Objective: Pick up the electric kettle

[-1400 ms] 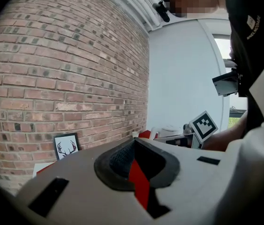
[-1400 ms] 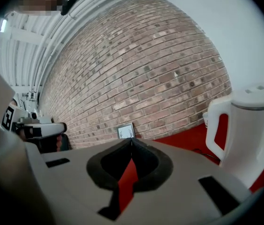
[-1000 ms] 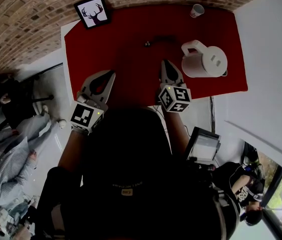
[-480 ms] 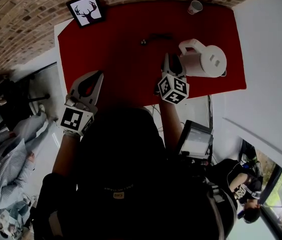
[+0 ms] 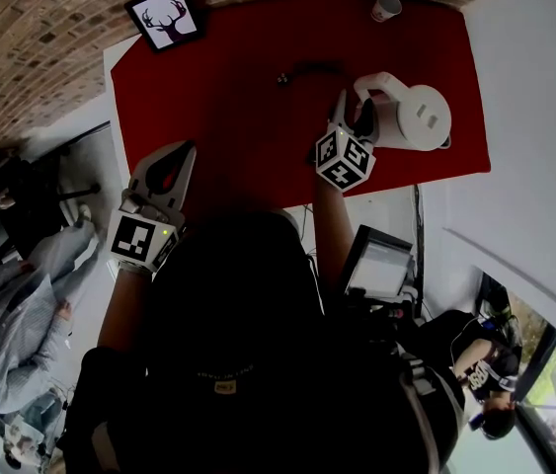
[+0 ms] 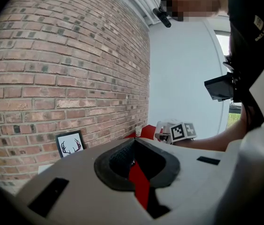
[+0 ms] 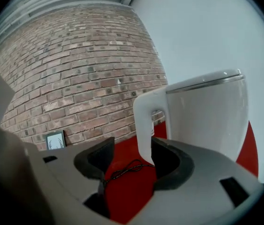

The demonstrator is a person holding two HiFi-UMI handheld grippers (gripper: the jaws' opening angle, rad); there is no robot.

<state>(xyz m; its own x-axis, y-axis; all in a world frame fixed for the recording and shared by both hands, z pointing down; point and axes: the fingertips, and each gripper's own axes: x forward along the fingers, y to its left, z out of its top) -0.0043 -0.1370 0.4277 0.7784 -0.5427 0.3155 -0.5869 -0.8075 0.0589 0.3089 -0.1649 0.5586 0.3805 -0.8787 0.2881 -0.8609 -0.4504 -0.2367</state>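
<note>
White electric kettle (image 5: 411, 117) is standing upright toward right end of red cloth (image 5: 228, 77), w/ its handle (image 7: 148, 121) sitting between spread jaws of R gripper (image 5: 354, 115), which have just been opening and aren't pinching it, while L gripper (image 5: 181, 154), jaws pressed together, is hovering well apart at left.

ahead of your right claw (image 7: 131, 149) the kettle (image 7: 207, 116) is smooth, glossy white plastic; the counter (image 5: 218, 77) under it has a matt red top; the wall (image 7: 75, 78) beyond is rough brick.
</note>
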